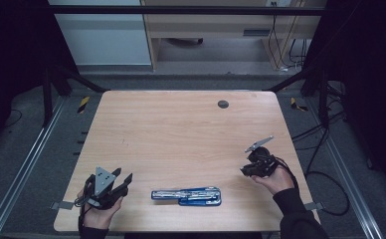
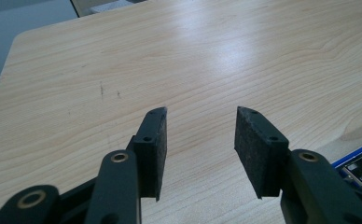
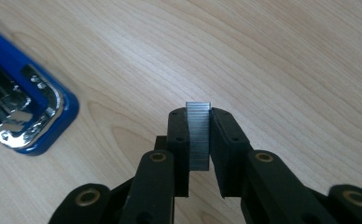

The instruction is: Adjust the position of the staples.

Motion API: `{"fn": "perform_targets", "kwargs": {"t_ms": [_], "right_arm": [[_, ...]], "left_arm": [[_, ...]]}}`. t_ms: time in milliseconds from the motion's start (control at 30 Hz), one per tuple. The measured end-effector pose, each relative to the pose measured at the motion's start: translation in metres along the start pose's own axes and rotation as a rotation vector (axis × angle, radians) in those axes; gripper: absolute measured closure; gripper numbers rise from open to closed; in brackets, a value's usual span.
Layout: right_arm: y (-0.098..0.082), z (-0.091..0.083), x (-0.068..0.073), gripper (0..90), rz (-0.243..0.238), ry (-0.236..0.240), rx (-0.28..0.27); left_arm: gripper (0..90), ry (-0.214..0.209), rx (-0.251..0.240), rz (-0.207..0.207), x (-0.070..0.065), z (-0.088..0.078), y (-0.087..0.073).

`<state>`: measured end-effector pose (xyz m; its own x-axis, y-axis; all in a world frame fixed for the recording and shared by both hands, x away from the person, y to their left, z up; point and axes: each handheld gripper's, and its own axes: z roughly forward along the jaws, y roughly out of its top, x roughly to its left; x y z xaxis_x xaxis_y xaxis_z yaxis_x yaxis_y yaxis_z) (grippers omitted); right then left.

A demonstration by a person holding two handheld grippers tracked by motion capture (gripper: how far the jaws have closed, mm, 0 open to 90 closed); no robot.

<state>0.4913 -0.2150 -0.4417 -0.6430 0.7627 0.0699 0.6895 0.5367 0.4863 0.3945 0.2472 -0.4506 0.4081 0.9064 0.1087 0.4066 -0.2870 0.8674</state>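
A blue stapler [image 1: 187,195] lies opened out flat near the table's front edge, its metal channel facing up; its rounded end [image 3: 25,116] shows at the left of the right gripper view. My right gripper [image 3: 198,114] is shut on a grey strip of staples [image 3: 198,135], held upright between the pads just above the wood, to the right of the stapler [image 2: 361,161]. In the high view that gripper [image 1: 255,167] sits at the front right. My left gripper [image 1: 119,181] rests at the front left, open [image 2: 200,114], nothing between its pads.
The light wooden table [image 1: 181,129] has a small dark round cap [image 1: 223,104] near its far edge. Black frame rails and cables run around the table on the grey floor.
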Motion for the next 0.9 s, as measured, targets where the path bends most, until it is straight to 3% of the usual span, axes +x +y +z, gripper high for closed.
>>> {"fn": "perform_targets", "kwargs": {"t_ms": [167,400,533,900], "right_arm": [[-0.002,-0.01,0.006,78.2,-0.049,0.021,-0.067],[-0.002,-0.024,0.017,78.2,-0.174,0.084,-0.141],[0.001,-0.029,0.02,78.2,-0.241,0.125,-0.146],[0.012,-0.039,0.032,78.2,-0.35,0.169,-0.133]], "left_arm": [[54.3,0.0,0.002,-0.004,0.002,0.0,-0.001],[54.4,-0.003,0.006,-0.005,0.002,0.002,-0.002],[54.4,0.001,0.008,-0.005,0.004,0.002,-0.002],[54.4,0.009,0.011,-0.008,0.007,0.002,-0.002]]}}
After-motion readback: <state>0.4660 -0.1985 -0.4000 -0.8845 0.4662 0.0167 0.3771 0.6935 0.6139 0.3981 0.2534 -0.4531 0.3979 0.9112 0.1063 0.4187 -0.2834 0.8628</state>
